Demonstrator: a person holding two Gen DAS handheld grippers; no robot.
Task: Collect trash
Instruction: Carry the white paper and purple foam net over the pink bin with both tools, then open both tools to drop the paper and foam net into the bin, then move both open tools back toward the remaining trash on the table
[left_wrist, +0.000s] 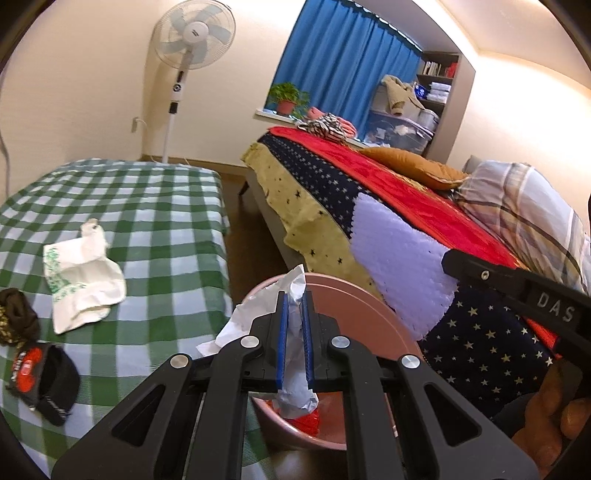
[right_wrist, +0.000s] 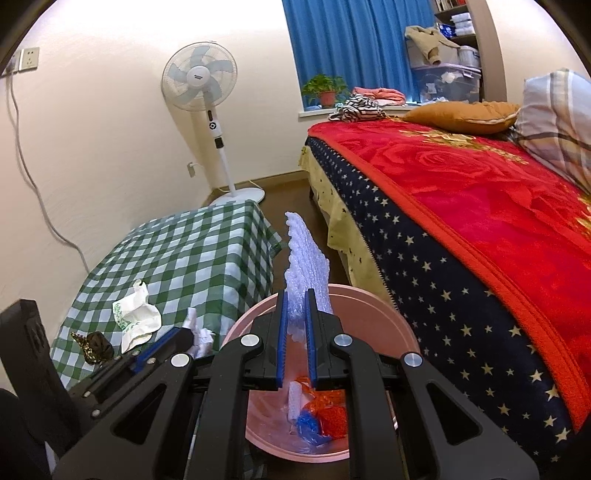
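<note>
My left gripper (left_wrist: 294, 295) is shut on a crumpled white paper (left_wrist: 258, 314) and holds it over the pink bin (left_wrist: 354, 314). My right gripper (right_wrist: 296, 295) is shut on a white bubble-wrap sheet (right_wrist: 306, 258), also over the pink bin (right_wrist: 369, 306). That sheet shows in the left wrist view (left_wrist: 399, 266) beside the right gripper's body (left_wrist: 517, 291). Red and blue trash (right_wrist: 325, 413) lies in the bin. A white bag with green print (left_wrist: 81, 280) lies on the green checked table (left_wrist: 166, 206); it also shows in the right wrist view (right_wrist: 136, 317).
Dark clothes (left_wrist: 40, 376) and a brown bundle (left_wrist: 14, 314) lie at the table's near left. A bed with a red blanket (right_wrist: 480, 192) stands right of the bin. A standing fan (right_wrist: 207, 85) is by the far wall. Brown floor runs between table and bed.
</note>
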